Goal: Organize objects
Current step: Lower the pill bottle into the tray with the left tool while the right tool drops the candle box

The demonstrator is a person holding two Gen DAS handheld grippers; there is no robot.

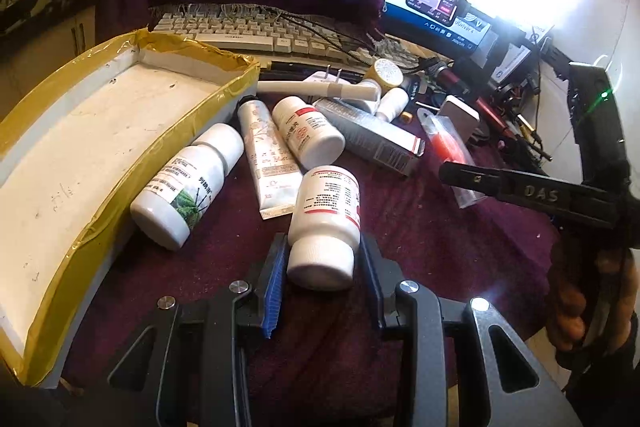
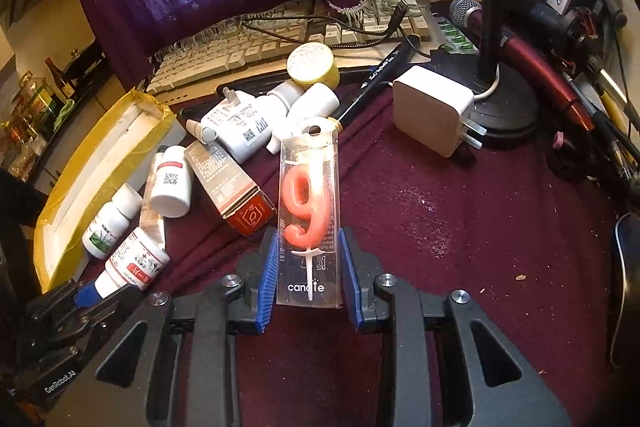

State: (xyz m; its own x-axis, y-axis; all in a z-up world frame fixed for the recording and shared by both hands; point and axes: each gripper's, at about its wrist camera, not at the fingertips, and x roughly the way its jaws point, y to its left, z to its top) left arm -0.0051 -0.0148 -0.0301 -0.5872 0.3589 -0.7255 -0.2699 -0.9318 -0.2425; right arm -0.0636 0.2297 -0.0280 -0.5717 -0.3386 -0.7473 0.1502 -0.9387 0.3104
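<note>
Left wrist: left gripper fingers clenched on the cap end of a white plastic pill bottle with a red-striped label, lying on the maroon-cloth bench; grip at the narrow cap likely suits carrying it to the empty white tray with yellow-taped rim just to the left. Right wrist: right gripper fingers grasping the base of a clear plastic candle box holding a red "9" candle, flat sides squared between the pads. Remaining bottles sit piled beside the tray.
</note>
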